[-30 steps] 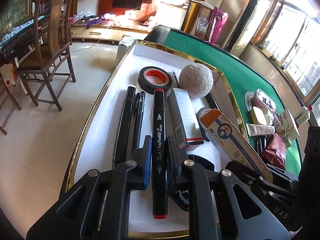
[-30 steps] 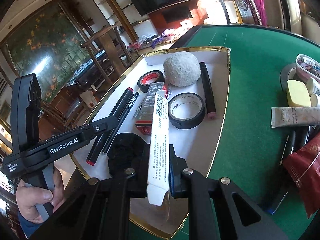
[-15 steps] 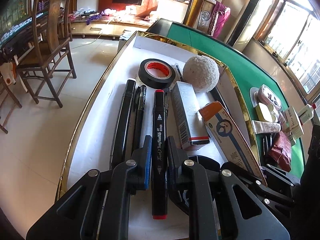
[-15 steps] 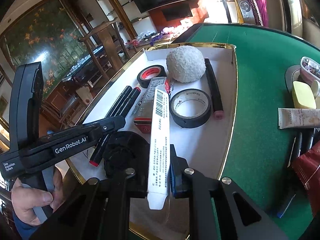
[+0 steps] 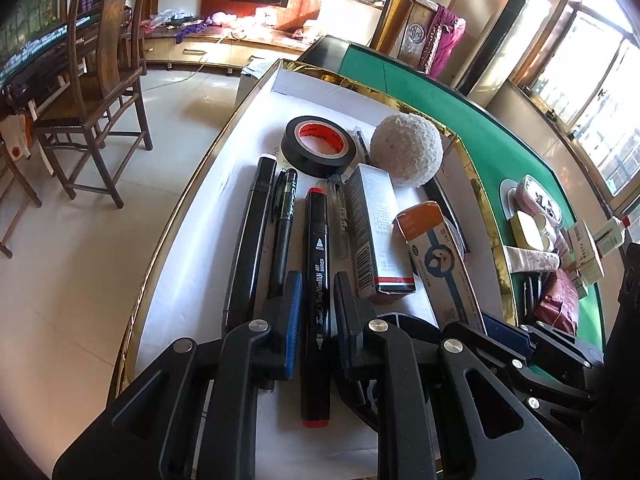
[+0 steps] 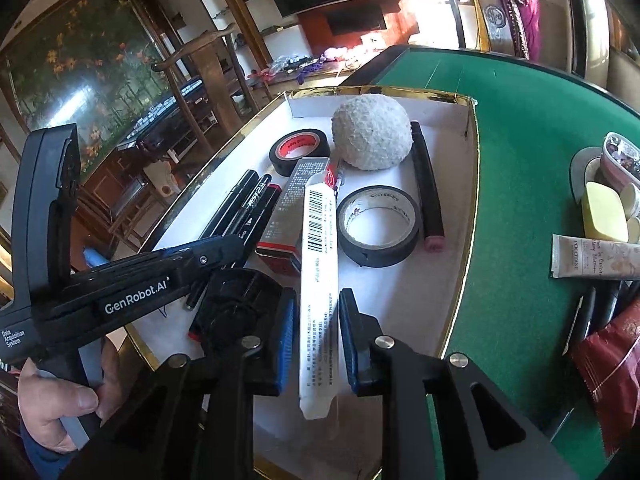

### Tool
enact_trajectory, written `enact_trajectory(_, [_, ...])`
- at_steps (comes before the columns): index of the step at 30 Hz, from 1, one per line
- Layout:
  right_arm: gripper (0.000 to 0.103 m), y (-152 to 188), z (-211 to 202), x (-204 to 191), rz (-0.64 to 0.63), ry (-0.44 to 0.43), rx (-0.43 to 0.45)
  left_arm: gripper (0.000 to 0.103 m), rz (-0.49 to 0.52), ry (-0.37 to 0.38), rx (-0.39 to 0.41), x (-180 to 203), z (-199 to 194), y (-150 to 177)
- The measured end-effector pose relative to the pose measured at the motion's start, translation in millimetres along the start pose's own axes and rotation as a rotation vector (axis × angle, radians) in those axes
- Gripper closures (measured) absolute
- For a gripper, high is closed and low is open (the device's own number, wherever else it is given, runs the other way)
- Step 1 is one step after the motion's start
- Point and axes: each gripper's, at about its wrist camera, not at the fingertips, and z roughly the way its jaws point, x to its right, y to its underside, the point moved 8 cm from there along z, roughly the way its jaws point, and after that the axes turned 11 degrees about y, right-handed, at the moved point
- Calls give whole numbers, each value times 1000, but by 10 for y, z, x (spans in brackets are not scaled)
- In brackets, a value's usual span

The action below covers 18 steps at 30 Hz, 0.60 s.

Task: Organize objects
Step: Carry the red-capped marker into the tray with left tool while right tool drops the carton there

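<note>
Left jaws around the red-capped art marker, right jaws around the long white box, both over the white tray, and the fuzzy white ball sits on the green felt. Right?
One error: the fuzzy white ball sits inside the white tray, next to the red-core tape roll, not on the green felt. The right wrist view shows it. The rest holds.

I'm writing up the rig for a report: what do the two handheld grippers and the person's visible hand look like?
Both grippers, left gripper and right gripper, are matte black plastic frames with triangular cut-outs, silver pivot screws and blue pads on the fingers. The left one's side bears white lettering, "GenRobot.AI" and "Data Acquisition System", above a grey handle. The hand holding it shows a dark blue cuff.
</note>
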Motion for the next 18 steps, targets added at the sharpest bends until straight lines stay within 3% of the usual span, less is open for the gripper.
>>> enact_trajectory(10, [65,74,-328,26,-27,-29,50,89,9,-10,13,120,-152,35])
enact_trajectory(13, [58,55,-507,219,0,-23,89,89,21,-7,32,216,-234,57])
enact_trajectory(15, [49,9,-582,417,13,14,108,89,31,-3,44,311,-297,73])
enact_trajectory(18, [44,-62,-549,848,55,94,88,89,66,18,63,531,-385,96])
